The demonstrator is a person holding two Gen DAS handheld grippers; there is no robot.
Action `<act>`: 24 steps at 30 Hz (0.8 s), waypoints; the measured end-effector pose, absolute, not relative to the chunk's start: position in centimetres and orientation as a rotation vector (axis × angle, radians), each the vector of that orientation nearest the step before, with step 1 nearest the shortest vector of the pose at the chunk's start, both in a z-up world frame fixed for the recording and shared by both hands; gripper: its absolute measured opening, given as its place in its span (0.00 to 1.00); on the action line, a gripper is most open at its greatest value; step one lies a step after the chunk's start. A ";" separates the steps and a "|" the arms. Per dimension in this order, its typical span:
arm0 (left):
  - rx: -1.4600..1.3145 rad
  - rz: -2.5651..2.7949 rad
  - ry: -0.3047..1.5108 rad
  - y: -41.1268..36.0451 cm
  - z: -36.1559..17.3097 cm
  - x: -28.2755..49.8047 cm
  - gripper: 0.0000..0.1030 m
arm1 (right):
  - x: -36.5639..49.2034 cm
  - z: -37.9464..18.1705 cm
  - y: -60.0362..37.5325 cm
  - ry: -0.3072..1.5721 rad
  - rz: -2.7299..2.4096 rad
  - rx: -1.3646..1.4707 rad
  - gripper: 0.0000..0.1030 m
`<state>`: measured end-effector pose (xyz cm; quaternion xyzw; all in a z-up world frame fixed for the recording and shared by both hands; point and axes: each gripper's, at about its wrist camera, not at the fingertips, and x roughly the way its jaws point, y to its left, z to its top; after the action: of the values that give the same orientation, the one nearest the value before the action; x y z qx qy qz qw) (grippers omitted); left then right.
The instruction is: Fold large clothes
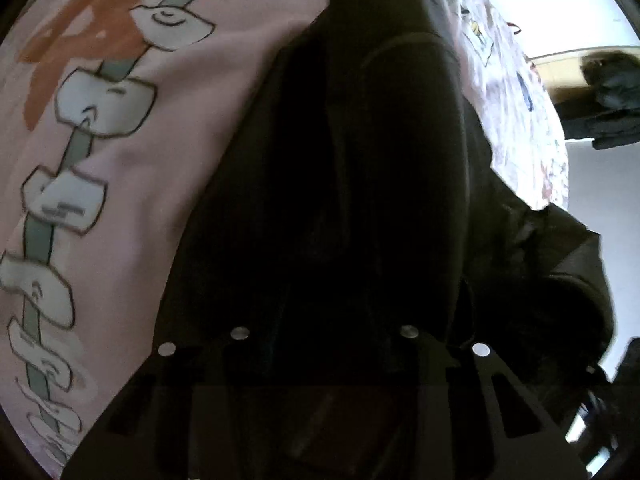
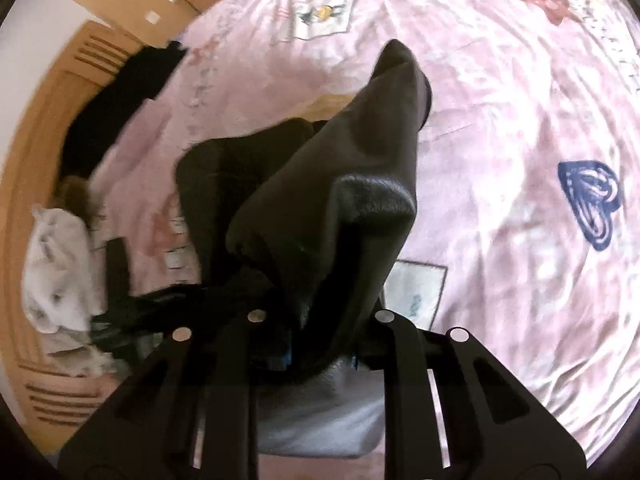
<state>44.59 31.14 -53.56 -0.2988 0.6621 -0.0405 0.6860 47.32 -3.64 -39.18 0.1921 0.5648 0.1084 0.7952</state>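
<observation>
A large black garment (image 1: 360, 160) hangs in front of my left gripper (image 1: 324, 332) and covers its fingers; the gripper looks shut on the cloth. In the right wrist view the same black garment (image 2: 340, 200) drapes over my right gripper (image 2: 320, 316), bunched between the two black fingers, which are shut on it. One end of the cloth points up and away over the pink bed sheet (image 2: 500, 120). The fingertips of both grippers are hidden by the fabric.
The pink sheet (image 1: 160, 160) has cartoon prints. More dark clothing (image 2: 120, 108) lies at the bed's left edge by a wooden headboard (image 2: 44, 128). A white garment (image 2: 56, 272) lies bunched at the left. A grey item (image 2: 320, 412) sits below the right gripper.
</observation>
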 end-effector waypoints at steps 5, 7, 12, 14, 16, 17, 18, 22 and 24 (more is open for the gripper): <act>-0.440 0.051 1.411 32.1 -48.1 44.8 0.30 | 46.9 -37.0 -2.1 1.196 0.353 0.297 0.17; -0.205 0.078 1.359 30.4 -45.1 46.4 0.33 | 46.8 -36.4 -1.0 1.184 0.383 0.255 0.17; -0.099 -0.014 1.443 27.2 -43.1 48.4 0.49 | 46.5 -36.5 -0.6 1.190 0.379 0.257 0.17; -0.099 -0.045 1.514 26.2 -44.0 47.3 0.47 | 46.6 -36.4 -0.9 1.190 0.378 0.270 0.17; -0.118 -0.038 1.612 25.8 -47.0 45.9 0.28 | 46.7 -36.4 -1.2 1.189 0.383 0.270 0.17; -0.198 -0.041 1.673 26.1 -49.1 44.9 0.21 | 46.8 -36.4 -1.2 1.191 0.384 0.269 0.17; -0.264 -0.050 1.729 26.3 -51.0 43.9 0.09 | 46.9 -36.5 -1.2 1.194 0.392 0.268 0.17; -0.394 -0.176 1.741 25.4 -55.7 41.4 0.09 | 47.6 -36.3 1.4 1.191 0.482 0.175 0.17; -0.449 -0.251 1.727 24.7 -56.5 40.6 0.08 | 48.1 -35.7 3.9 1.181 0.556 0.117 0.18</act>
<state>40.61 24.71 -56.47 -0.1954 0.7513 -0.1093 0.6209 48.14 3.88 -35.71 0.0543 0.5492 0.2586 0.7928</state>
